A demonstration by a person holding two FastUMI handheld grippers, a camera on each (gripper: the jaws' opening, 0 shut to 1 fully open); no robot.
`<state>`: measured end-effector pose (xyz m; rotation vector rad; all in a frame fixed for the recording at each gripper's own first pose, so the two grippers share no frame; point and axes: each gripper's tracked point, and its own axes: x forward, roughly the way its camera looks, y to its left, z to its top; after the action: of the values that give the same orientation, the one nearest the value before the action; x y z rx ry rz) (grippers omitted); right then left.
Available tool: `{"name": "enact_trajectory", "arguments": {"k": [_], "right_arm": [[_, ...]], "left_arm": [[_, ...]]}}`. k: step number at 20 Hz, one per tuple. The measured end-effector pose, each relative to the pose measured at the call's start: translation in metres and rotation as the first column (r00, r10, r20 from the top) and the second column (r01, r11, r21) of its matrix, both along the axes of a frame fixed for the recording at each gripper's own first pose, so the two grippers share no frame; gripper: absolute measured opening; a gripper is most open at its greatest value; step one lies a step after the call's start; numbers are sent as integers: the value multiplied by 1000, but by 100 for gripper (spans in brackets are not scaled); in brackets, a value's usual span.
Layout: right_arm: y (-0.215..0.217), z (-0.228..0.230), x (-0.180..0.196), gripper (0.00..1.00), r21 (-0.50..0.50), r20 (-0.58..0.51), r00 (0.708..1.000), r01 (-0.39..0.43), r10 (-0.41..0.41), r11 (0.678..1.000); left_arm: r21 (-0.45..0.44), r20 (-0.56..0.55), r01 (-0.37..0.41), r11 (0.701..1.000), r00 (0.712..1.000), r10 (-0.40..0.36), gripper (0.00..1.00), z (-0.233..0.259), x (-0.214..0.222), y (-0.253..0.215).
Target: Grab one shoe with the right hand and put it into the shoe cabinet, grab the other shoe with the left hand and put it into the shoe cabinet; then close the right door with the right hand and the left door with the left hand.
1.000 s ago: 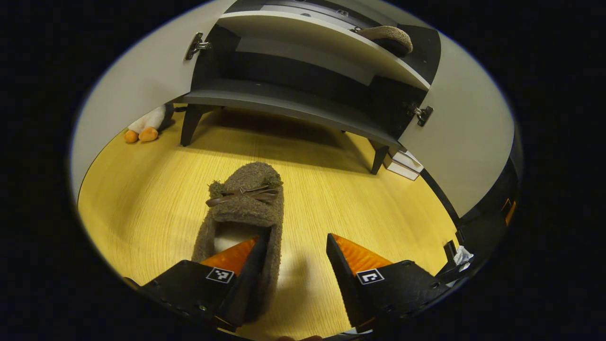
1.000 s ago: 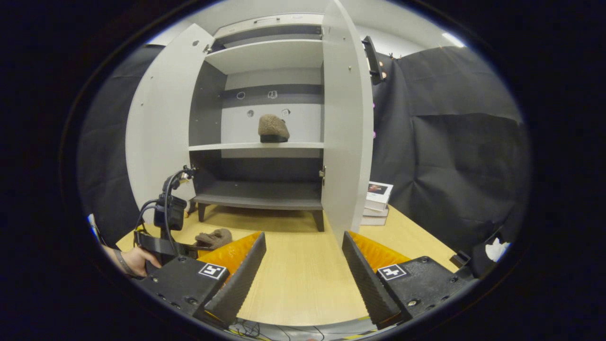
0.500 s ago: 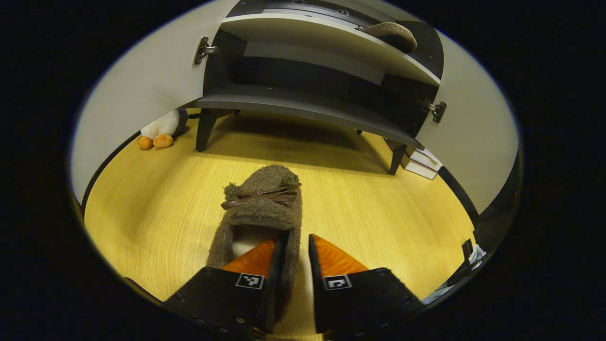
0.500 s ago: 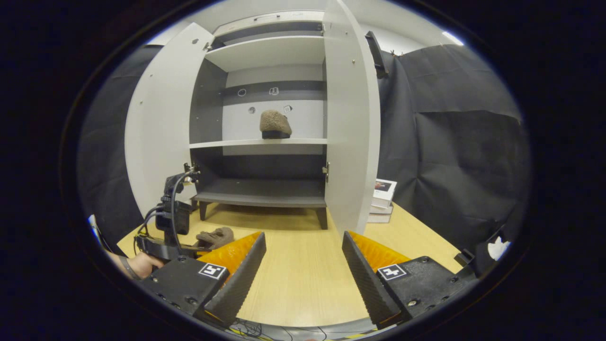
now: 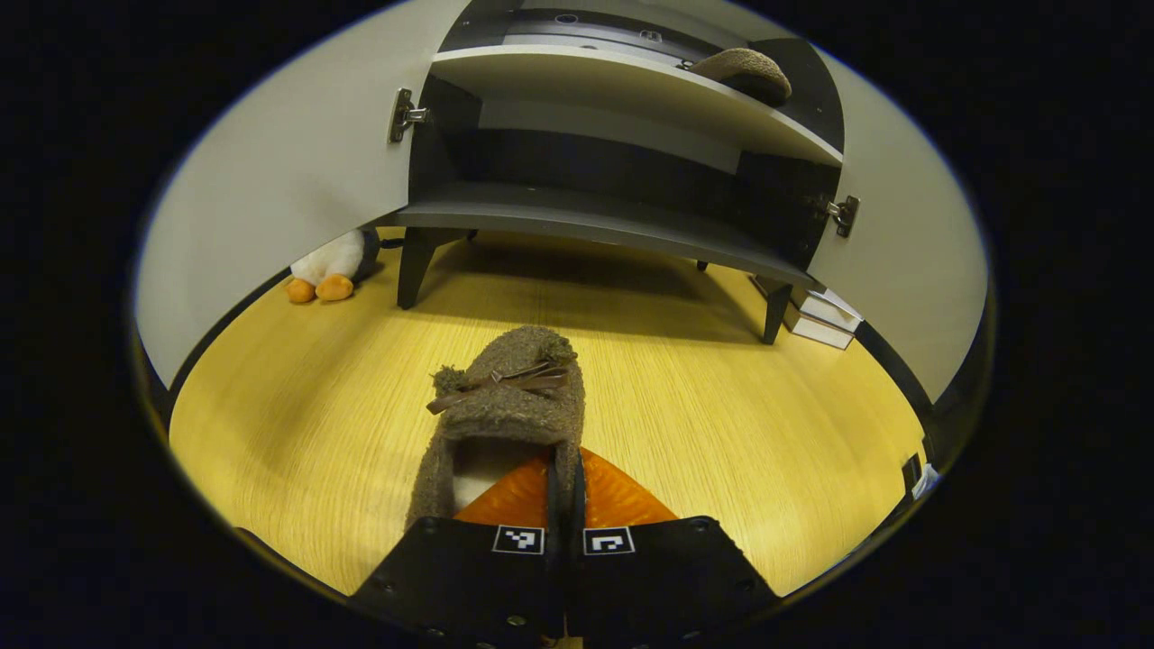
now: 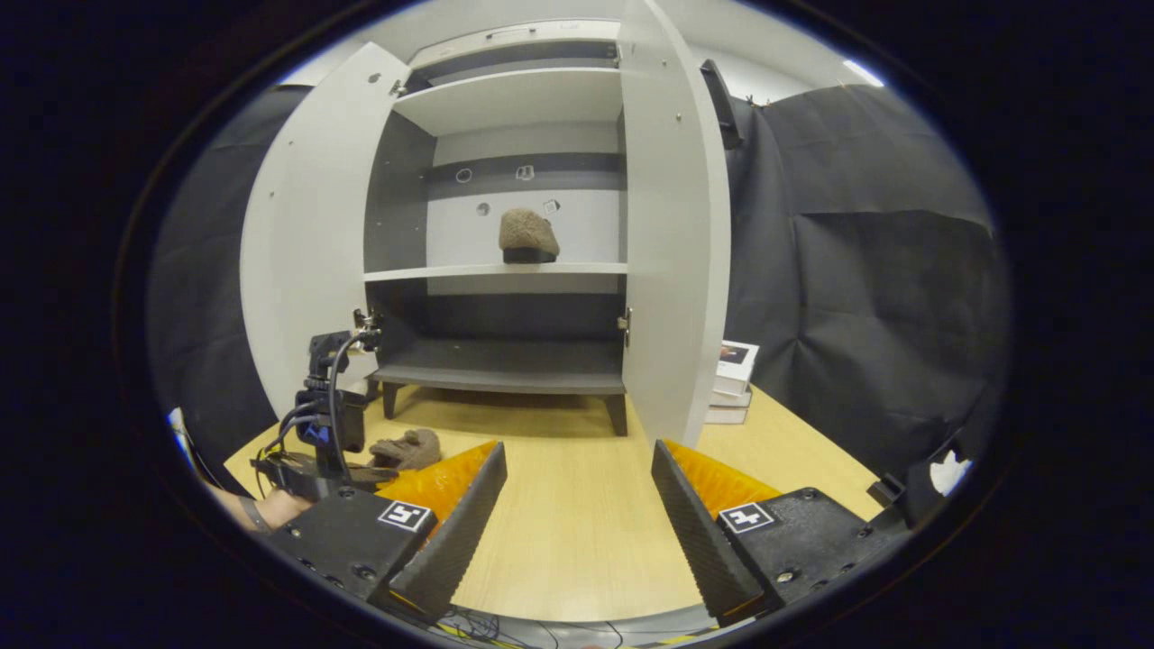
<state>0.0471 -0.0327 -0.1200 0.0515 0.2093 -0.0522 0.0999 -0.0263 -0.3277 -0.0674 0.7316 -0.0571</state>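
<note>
1. Two fingers of the left gripper [image 5: 563, 491], wide apart a second ago, have closed on the right side wall of the brown fuzzy slipper with a ribbon bow [image 5: 505, 410], which lies on the yellow wooden floor [image 5: 721, 406] ahead of the open grey shoe cabinet [image 5: 586, 216]; judged ready to lift.
2. Right gripper [image 6: 577, 505] remains spread, holding nothing. Ahead, the first brown slipper [image 6: 528, 236] sits on the middle shelf; both doors stand open.
</note>
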Motion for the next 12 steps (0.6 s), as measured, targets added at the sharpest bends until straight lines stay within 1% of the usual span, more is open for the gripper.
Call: {"name": "enact_trajectory", "arguments": {"k": [2, 3, 5, 7, 10, 12], "right_arm": [[5, 1, 2, 100, -2, 2, 1000, -15, 15, 1000], [7, 3, 2, 100, -3, 7, 1000, -22, 22, 1000], [9, 6, 4, 100, -6, 18, 999, -31, 31, 1000], [12, 7, 6, 100, -7, 21, 999, -43, 43, 999], [15, 8, 5, 100, -9, 22, 998, -56, 56, 998], [15, 9, 5, 100, -11, 25, 998, -58, 58, 998]], "left_arm": [[18, 19, 5, 1000, 1000, -5, 1, 15, -3, 3], [10, 42, 3, 1000, 999, -3, 2, 29, -5, 3], [-52, 72, -6, 999, 997, 9, 1, 61, -11, -4], [-59, 127, -10, 998, 992, 18, 1, 101, -7, -3], [-46, 223, -7, 999, 975, 17, 1, 171, 11, -3], [-61, 306, 8, 998, 952, 11, 1, 225, 31, -10]]}}
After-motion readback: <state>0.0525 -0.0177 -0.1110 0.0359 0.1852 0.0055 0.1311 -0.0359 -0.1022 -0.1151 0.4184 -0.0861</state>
